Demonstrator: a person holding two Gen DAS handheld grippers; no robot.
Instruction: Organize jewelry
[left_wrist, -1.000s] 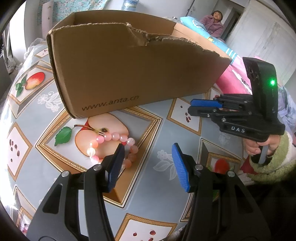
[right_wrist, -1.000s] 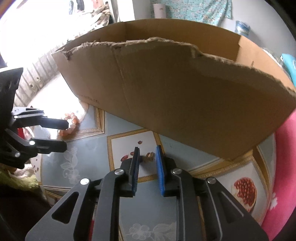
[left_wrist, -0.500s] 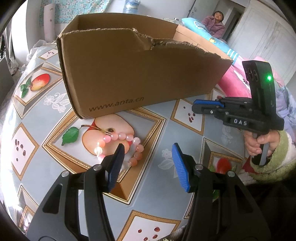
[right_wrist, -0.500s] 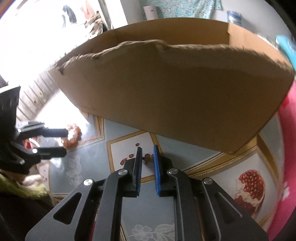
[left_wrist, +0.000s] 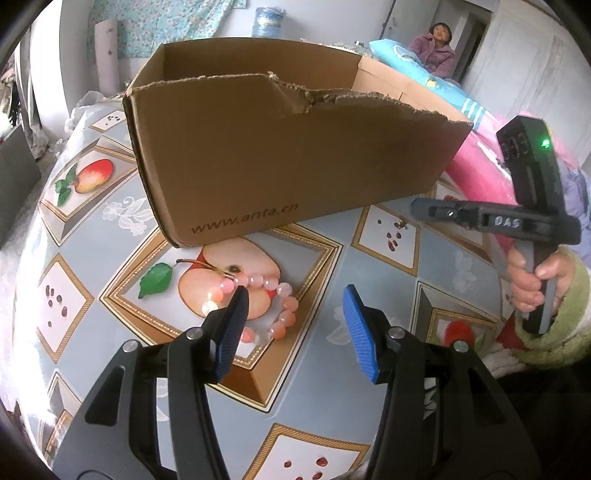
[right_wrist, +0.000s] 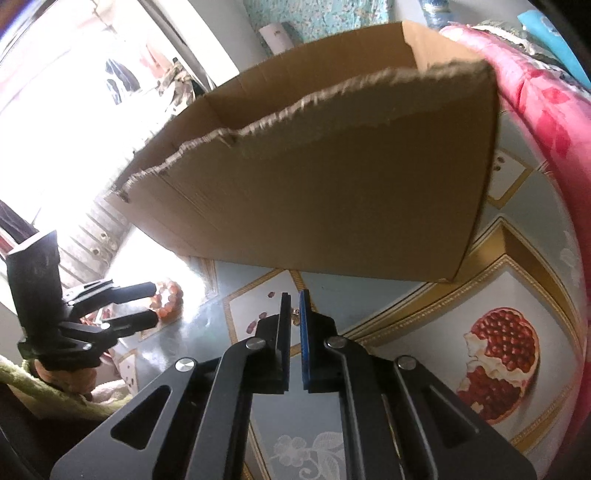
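Fruit-print tablecloth (left_wrist: 314, 258) covers the table, with a pink quilt (right_wrist: 546, 92) along its far side. An open cardboard box (left_wrist: 280, 155) with a torn top edge sits on the cloth, printed "www.anta.cn" on the side facing you.

Your left gripper (left_wrist: 293, 314) has its jaws wide apart, holding nothing. It hangs just above the pink bead bracelet (left_wrist: 269, 295), which lies flat on the apple picture, just in front of the box. The left blue pad covers part of the bead ring; contact can't be told.

Your right gripper (right_wrist: 294, 321) has its pads nearly together, with a narrow slit between them. A small gold-brown jewelry piece (right_wrist: 295, 314) shows in that slit near the tips; too small to tell whether it's pinched or lying on the cloth behind. This gripper is low over the white seed-print tile, just in front of the box wall.

In the right wrist view, the left gripper (right_wrist: 151, 302) and bracelet (right_wrist: 170, 299) sit far left.
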